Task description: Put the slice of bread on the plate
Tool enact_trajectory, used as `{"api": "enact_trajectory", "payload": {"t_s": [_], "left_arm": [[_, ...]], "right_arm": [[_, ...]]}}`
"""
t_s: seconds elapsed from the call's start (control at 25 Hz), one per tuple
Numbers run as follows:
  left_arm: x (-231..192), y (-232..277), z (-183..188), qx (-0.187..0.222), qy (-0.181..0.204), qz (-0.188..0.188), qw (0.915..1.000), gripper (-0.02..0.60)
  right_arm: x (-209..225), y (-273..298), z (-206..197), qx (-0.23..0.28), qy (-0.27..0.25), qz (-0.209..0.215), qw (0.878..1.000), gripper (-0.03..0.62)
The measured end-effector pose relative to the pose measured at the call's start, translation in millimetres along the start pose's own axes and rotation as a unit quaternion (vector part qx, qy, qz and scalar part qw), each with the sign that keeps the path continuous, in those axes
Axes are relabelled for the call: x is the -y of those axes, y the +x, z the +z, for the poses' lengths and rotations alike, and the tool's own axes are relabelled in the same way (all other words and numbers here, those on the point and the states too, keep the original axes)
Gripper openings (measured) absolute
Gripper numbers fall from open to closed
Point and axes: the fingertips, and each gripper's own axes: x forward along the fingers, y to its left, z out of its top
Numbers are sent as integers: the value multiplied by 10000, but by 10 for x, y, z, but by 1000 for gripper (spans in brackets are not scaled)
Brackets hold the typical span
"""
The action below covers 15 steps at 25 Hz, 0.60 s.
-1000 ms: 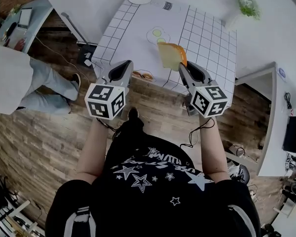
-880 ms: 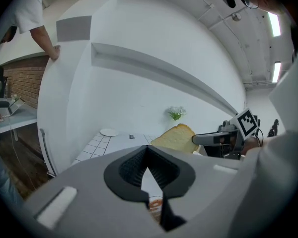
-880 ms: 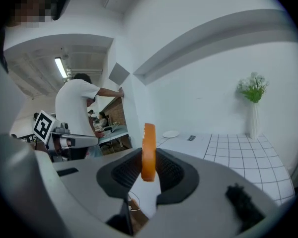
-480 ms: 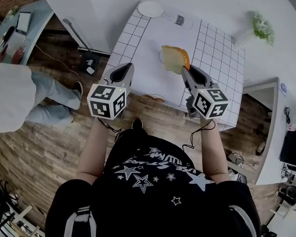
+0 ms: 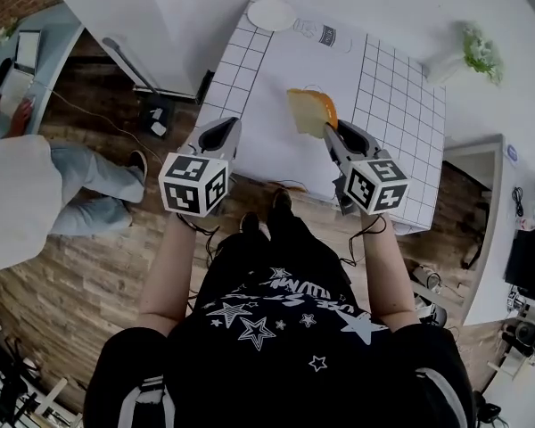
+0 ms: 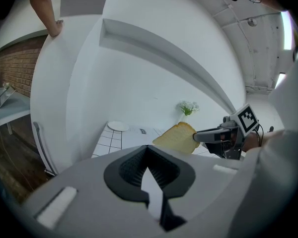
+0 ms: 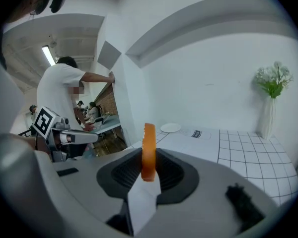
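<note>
A slice of bread (image 5: pixel 310 111) with an orange-brown crust stands on edge in the air, and my right gripper (image 5: pixel 332 130) is shut on its lower edge. From the right gripper view the bread (image 7: pixel 149 148) shows edge-on between the pads. It hangs over the middle of the white gridded table (image 5: pixel 392 87). The round white plate (image 5: pixel 272 14) lies at the table's far left corner, well beyond the bread. My left gripper (image 5: pixel 221 132) hovers at the table's near left edge, shut with nothing in it. The left gripper view shows the bread (image 6: pixel 176 138) and the plate (image 6: pixel 118 126).
A white vase of flowers (image 5: pixel 477 52) stands at the table's far right corner. A small printed card (image 5: pixel 325 34) lies beside the plate. A person in white (image 5: pixel 18 194) stands to the left on the wooden floor. A white wall rises behind the table.
Both grippers have moved forward toward the table together. The bread, still held, now hangs further in over the tabletop.
</note>
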Motion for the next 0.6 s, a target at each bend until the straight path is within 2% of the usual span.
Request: {"api": "enact_trajectory", "payload": {"t_s": [0.24, 0.6], "left_arm": [[-150, 24, 78, 79, -96, 192, 9997, 8], [-626, 274, 469, 130, -48, 674, 9976, 8]], "right_arm": [[245, 239, 174, 32, -202, -113, 9997, 89], [521, 1123, 701, -44, -1000, 284, 9946, 89]]}}
